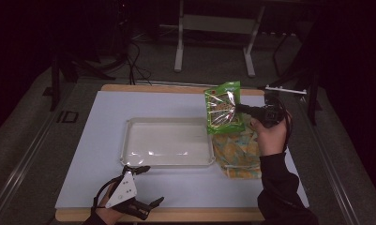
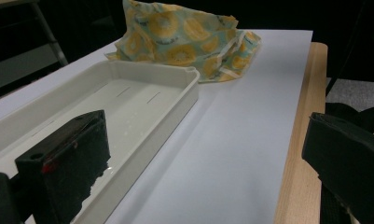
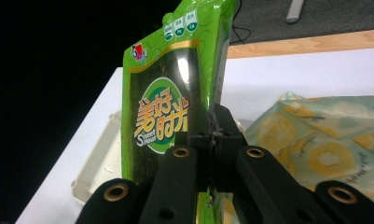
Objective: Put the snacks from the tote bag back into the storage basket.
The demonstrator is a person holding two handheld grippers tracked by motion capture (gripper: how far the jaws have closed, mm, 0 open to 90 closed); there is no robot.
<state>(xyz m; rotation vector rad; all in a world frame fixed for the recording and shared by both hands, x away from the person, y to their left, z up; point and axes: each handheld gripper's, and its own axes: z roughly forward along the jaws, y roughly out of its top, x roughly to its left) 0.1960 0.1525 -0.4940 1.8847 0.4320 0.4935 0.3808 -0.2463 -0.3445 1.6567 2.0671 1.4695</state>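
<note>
Green snack pouch (image 1: 224, 108) is clamped at its edge by the right tool (image 1: 244, 109), held upright above the tray's (image 1: 129, 140) right end, long axis vertical; tray lies just left and below; left tool (image 1: 146, 187) is parked apart, empty, near the table edge.

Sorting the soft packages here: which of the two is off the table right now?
The green snack packet, pinched by the right gripper above the tray's corner. The yellow patterned bag lies flat on the table.
</note>
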